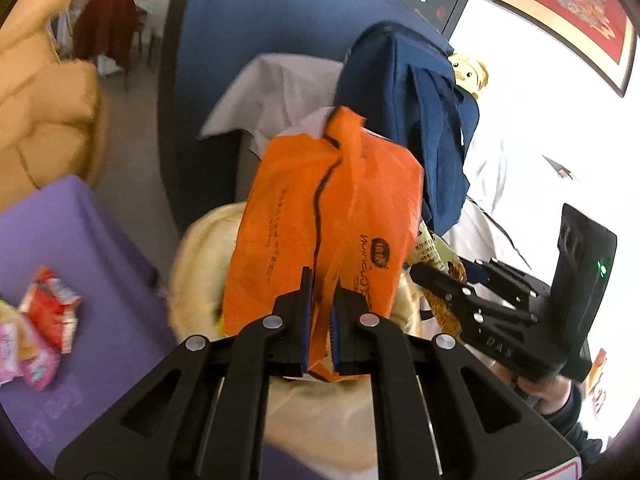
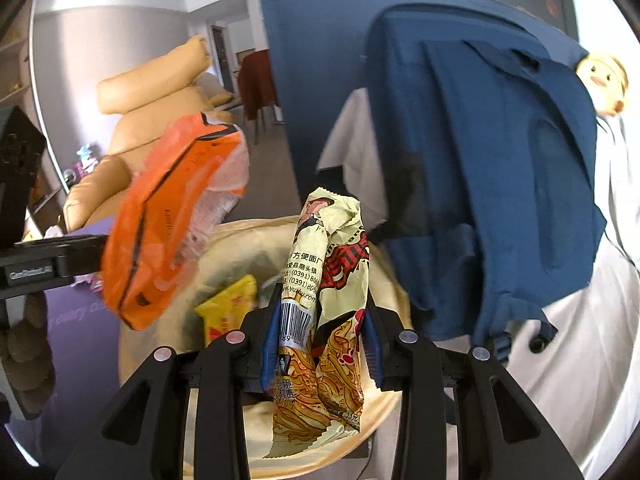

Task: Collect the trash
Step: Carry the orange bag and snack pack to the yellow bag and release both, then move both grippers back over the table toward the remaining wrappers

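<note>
Trash, item one: an orange snack wrapper [image 1: 320, 220], crumpled, with a dark seam down its back, clenched at its lower edge between the blue pads of the left gripper [image 1: 320, 320]; the jaws stand almost together on the thin film. The wrapper stands up and away from the gripper toward twelve o'clock in the left wrist view, over a pale yellow bag [image 1: 200, 264] with an open mouth. Item two: a cream and gold instant noodle packet [image 2: 324, 300] bearing a barcode and printed lettering, grasped about its middle by the right gripper [image 2: 320, 336], jaws partly apart with the pads pressing its sides; the packet's lower end hangs toward six o'clock, over the same pale bag. Item three: a yellow wrapper [image 2: 228, 308] lying inside the bag, at nine o'clock from the right gripper. Items four: red and pink wrappers [image 1: 44, 320] lying loose on a purple surface [image 1: 100, 260] at nine o'clock in the left wrist view. Surroundings: a navy backpack [image 2: 500, 160] at two o'clock, resting on white cloth [image 2: 580, 340]; a yellow plush toy [image 2: 604, 80] beyond it; a tan leather armchair [image 2: 152, 120] at ten o'clock; a framed red picture [image 1: 568, 12] on the wall.
</note>
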Tool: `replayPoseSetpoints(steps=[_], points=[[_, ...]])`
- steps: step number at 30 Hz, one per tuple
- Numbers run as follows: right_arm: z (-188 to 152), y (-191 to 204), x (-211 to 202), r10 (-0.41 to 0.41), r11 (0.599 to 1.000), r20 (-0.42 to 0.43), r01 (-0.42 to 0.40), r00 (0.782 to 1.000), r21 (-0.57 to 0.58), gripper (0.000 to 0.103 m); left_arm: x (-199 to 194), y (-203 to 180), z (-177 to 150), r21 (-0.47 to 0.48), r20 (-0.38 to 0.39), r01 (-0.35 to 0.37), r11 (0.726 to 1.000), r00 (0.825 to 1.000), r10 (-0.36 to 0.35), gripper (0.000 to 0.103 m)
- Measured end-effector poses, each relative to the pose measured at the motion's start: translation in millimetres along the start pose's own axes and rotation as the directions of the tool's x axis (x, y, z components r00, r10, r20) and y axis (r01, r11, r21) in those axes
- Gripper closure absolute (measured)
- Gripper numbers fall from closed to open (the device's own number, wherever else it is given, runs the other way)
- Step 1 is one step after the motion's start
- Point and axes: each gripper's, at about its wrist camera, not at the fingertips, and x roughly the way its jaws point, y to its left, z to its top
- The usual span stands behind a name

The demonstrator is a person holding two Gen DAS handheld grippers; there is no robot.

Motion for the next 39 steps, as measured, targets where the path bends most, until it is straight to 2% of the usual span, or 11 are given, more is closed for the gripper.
replayPoseSetpoints(steps=[4,6,9,15,17,21,25,29,33,37,39], points=[[-2.7,-15.3,0.8,-0.027,0.999,0.0,0.027,1.0,0.029,0.069,33.4,0.4,-2.9,-0.033,-0.063,0.018,0.999,0.998,-0.02,0.094],[-2.7,-18.5,-2.3,-0.034,0.999,0.005,0.034,0.999,0.04,0.069,44.2,2.6,-9.1,-0.045,-0.093,0.02,0.999,0.995,-0.024,0.075],[-0.7,-21.6,-7.1,-0.035,0.998,0.029,0.033,0.999,0.062,0.069,51.8,3.6,-18.9,-0.035,-0.124,0.029,0.999,0.992,-0.033,0.061],[11.1,-2.2,-8.6,0.032,0.998,0.058,-0.035,0.998,0.048,0.069,28.4,11.5,-28.0,-0.032,-0.06,0.034,0.999,0.998,-0.036,0.043],[14.5,10.4,1.7,0.058,0.998,0.042,-0.059,0.997,0.021,0.069,15.6,18.0,-30.3,-0.043,-0.031,0.02,0.999,0.999,-0.021,0.041],[15.0,29.9,34.6,0.099,0.995,-0.032,-0.1,0.995,-0.01,0.069,-15.0,40.3,-39.0,-0.078,0.026,-0.07,0.994,0.997,0.073,0.035],[3.4,47.1,75.4,0.051,0.996,-0.128,-0.06,0.99,-0.065,0.069,-48.0,71.7,-52.4,-0.143,0.084,-0.161,0.977,0.981,0.174,0.035],[-11.3,50.5,101.7,0.03,0.997,-0.246,-0.046,0.969,-0.062,0.069,-79.1,100.3,-65.8,-0.189,0.134,-0.241,0.952,0.954,0.268,0.028],[-14.8,53.5,93.0,0.034,0.997,-0.253,-0.051,0.967,-0.06,0.068,-99.8,130.0,-80.0,-0.251,0.152,-0.278,0.927,0.935,0.321,0.028],[-10.2,52.1,74.6,0.034,0.998,-0.234,-0.043,0.972,-0.035,0.053,-109.7,152.6,-92.8,-0.311,0.143,-0.278,0.909,0.932,0.333,0.028],[-7.8,50.1,66.9,0.035,0.999,-0.224,-0.039,0.974,-0.011,0.051,-116.7,158.7,-99.2,-0.322,0.149,-0.275,0.906,0.93,0.335,0.028]])
